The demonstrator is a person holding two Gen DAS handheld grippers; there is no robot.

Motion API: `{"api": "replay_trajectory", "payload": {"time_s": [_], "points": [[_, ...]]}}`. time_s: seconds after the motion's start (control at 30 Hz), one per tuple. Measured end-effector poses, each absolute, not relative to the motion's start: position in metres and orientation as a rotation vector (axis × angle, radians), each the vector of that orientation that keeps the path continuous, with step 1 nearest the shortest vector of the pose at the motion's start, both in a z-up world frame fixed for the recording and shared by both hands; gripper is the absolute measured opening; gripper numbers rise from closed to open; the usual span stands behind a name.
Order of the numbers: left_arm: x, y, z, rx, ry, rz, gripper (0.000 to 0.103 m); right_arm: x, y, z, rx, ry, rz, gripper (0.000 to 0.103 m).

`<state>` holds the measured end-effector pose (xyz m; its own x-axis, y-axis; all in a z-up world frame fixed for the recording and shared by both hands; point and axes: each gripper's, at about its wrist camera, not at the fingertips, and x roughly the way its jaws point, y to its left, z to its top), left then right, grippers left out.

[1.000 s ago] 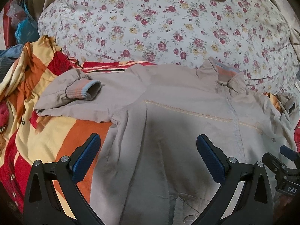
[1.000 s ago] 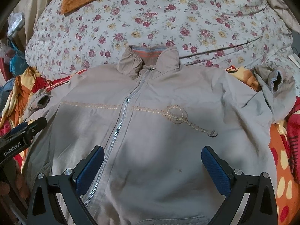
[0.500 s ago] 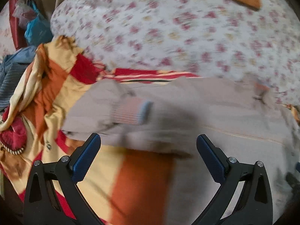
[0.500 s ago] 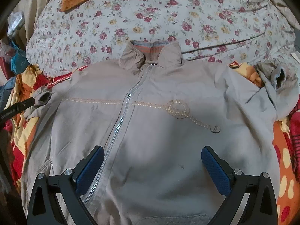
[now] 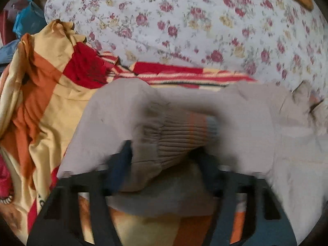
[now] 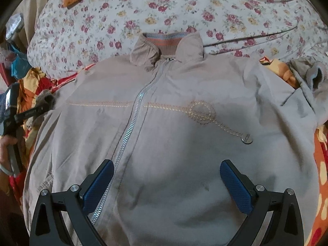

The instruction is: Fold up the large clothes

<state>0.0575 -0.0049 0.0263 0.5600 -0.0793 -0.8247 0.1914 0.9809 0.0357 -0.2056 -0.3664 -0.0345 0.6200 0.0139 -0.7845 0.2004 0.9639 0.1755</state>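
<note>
While closing on the near sleeve end, took the grey-and-orange ribbed knit cuff (image 5: 180, 135) between the blue pads of the left gripper (image 5: 164, 160). Had just been drawing those jaws inward, with the cuff bulging between them and apparently pinched, though blurred by motion. Left the beige zip-front jacket (image 6: 184, 143) lying face-up and zipped, collar toward the white rose-print quilt (image 6: 184, 6), body spread over a red, orange and yellow patchwork blanket (image 5: 41, 102). Showed the opposite sleeve's cuff (image 6: 315, 75) crumpled at the far side, untouched. Hovered the right gripper (image 6: 166, 184) over the lower front beside the zip, jaws spread wide and holding nothing.

Looked, on these views, like the start of a sleeve fold. Risked losing the springy cuff if only its rim was caught. Risked, too, dragging the whole jacket askew across the slippery blanket with nothing pinning the body, or bunching the sleeve rather than laying it flat.
</note>
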Motion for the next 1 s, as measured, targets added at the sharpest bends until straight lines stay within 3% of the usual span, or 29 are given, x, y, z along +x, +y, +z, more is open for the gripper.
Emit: {"api": "replay_trajectory", "payload": {"time_s": [0.03, 0.17, 0.37, 0.6, 0.9, 1.0], "points": [[0.058, -0.006, 0.03, 0.116, 0.959, -0.152, 0.033, -0.205, -0.366, -0.035, 0.253, 0.9, -0.111, 0.102], [0.052, -0.003, 0.051, 0.0, 0.959, -0.191, 0.019, -0.207, -0.368, -0.033, 0.254, 0.892, -0.11, 0.102], [0.006, -0.047, 0.109, -0.111, 0.905, -0.376, 0.018, -0.215, -0.374, -0.017, 0.268, 0.848, -0.112, 0.102], [-0.048, -0.167, 0.153, -0.159, 0.898, -0.668, 0.018, -0.234, -0.406, 0.009, 0.333, 0.757, -0.195, 0.102], [-0.085, -0.286, 0.088, -0.106, 1.061, -0.811, 0.019, -0.244, -0.454, 0.012, 0.416, 0.752, -0.302, 0.102], [-0.082, -0.291, 0.063, -0.112, 1.144, -0.799, 0.036, -0.246, -0.465, 0.008, 0.472, 0.756, -0.314, 0.102]]}}
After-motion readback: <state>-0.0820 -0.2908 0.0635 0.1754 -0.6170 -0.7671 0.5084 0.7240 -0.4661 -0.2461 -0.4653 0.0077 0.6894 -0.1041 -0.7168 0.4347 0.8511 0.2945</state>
